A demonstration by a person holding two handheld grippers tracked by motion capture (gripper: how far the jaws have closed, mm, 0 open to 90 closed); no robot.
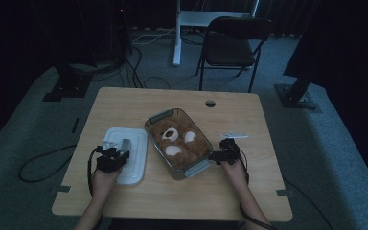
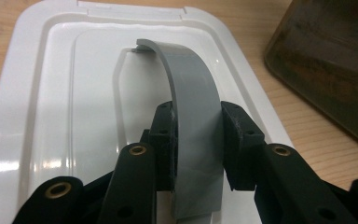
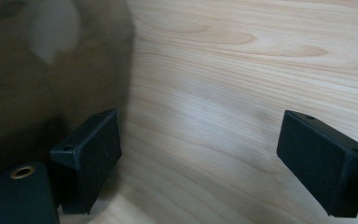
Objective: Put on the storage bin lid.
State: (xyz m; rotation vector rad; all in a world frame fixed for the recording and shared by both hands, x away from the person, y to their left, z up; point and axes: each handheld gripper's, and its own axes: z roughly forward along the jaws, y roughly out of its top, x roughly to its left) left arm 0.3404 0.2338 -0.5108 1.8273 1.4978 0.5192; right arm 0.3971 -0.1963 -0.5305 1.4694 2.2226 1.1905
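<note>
— White plastic first: where does the lid [image 1: 127, 155] lie, and how does it run?

— It lies flat on the wooden table [image 1: 124, 103], left of the clear box [image 1: 178, 143], with its long axis running from the person's edge toward the far edge. Its grey handle [image 2: 193, 109] arches up along that same axis.

— And the left gripper [image 2: 196, 140]?

— Its two black pads press on either side of the grey handle, clamped on it at the lid's near end.

— What lies in the box?

— A brown plush toy [image 1: 178, 139]; the box stands askew, its long axis slanting.

— The right gripper [image 3: 200, 158]?

— Its jaws stand well apart over bare wood, one pad just beside the box's wall.
</note>
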